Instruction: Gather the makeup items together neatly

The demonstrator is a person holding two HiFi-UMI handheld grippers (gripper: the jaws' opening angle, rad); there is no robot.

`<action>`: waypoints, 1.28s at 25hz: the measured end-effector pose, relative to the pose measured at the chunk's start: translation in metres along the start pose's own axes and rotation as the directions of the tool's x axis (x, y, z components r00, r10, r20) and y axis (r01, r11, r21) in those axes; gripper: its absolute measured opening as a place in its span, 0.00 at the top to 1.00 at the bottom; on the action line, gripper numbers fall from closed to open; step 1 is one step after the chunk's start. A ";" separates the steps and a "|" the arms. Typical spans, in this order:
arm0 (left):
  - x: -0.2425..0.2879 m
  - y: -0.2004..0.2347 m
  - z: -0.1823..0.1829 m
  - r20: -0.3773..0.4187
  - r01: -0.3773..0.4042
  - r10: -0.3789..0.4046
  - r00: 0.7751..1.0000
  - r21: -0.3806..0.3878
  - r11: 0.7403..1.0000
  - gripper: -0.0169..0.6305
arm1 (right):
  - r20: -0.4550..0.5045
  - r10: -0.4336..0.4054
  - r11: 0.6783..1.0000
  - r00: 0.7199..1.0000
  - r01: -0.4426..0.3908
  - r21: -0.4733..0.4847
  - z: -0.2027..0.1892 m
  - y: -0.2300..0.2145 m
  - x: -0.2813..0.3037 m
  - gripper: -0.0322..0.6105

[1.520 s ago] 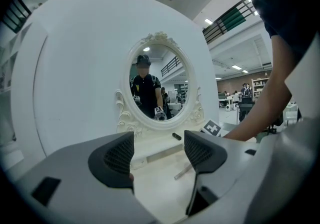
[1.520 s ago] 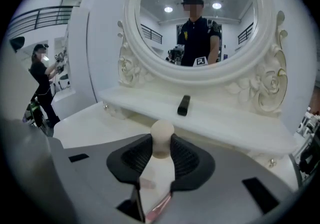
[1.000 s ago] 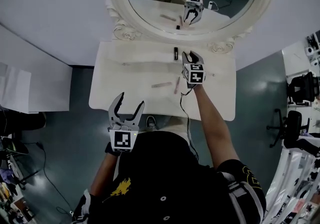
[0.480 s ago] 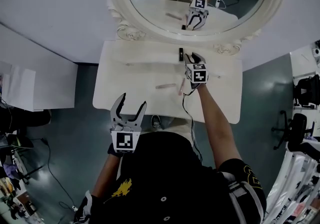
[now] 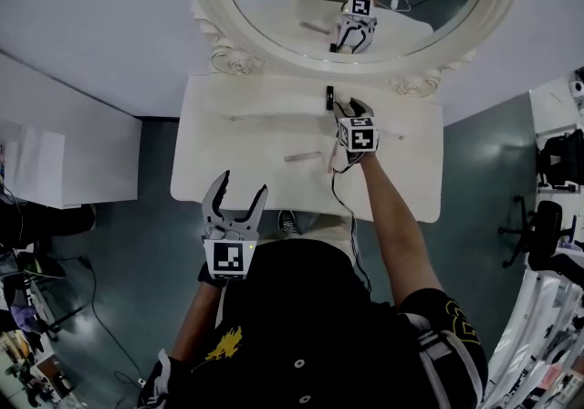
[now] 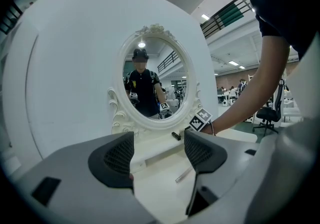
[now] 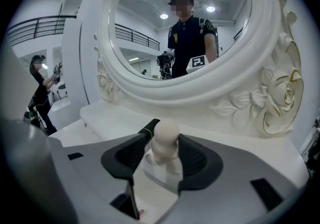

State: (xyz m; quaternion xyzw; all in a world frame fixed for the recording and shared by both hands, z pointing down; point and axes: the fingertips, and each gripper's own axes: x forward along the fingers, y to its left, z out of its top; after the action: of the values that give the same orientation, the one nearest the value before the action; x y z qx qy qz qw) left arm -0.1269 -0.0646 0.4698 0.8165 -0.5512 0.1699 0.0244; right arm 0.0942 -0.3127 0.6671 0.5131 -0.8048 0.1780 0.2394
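right gripper (image 7: 161, 155): jaws just eased apart, sponge (image 7: 166, 135) loose between | left gripper (image 6: 159, 143): wide, empty | risk: pad might snag sponge on pull-back, tipping it

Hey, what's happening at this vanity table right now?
A person works two handheld grippers at a white vanity table. The right gripper is down by the mirror; its jaws have just been opening around a beige makeup sponge beside a black tube. The left gripper hovers open and empty at the front edge. Two pinkish sticks lie mid-table.
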 end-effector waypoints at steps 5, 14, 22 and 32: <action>-0.004 0.005 0.007 0.039 0.001 -0.001 0.999 -0.003 1.000 0.48 | 0.037 -0.019 1.000 0.999 0.018 0.005 0.002 -0.001 -0.019 0.40; -0.008 0.004 0.011 0.116 0.018 -0.010 0.993 -0.062 0.998 0.48 | 0.024 -0.020 0.994 1.000 0.017 0.112 -0.064 0.038 -0.069 0.43; -0.018 -0.010 0.006 0.158 0.065 -0.060 0.986 -0.026 0.998 0.48 | -0.207 0.011 0.994 0.978 0.012 0.109 -0.186 0.104 -0.097 0.50; -0.022 0.002 -0.023 0.042 0.022 -0.020 0.999 -0.051 0.998 0.48 | -0.188 -0.006 0.987 0.982 0.037 0.159 -0.164 0.120 -0.073 0.58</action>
State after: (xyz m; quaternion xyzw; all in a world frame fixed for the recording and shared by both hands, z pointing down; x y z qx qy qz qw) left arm -0.1417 -0.0404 0.4848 0.8248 -0.5471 0.1383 0.0359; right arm 0.0438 -0.1225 0.7556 0.5206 -0.7561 0.2875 0.2733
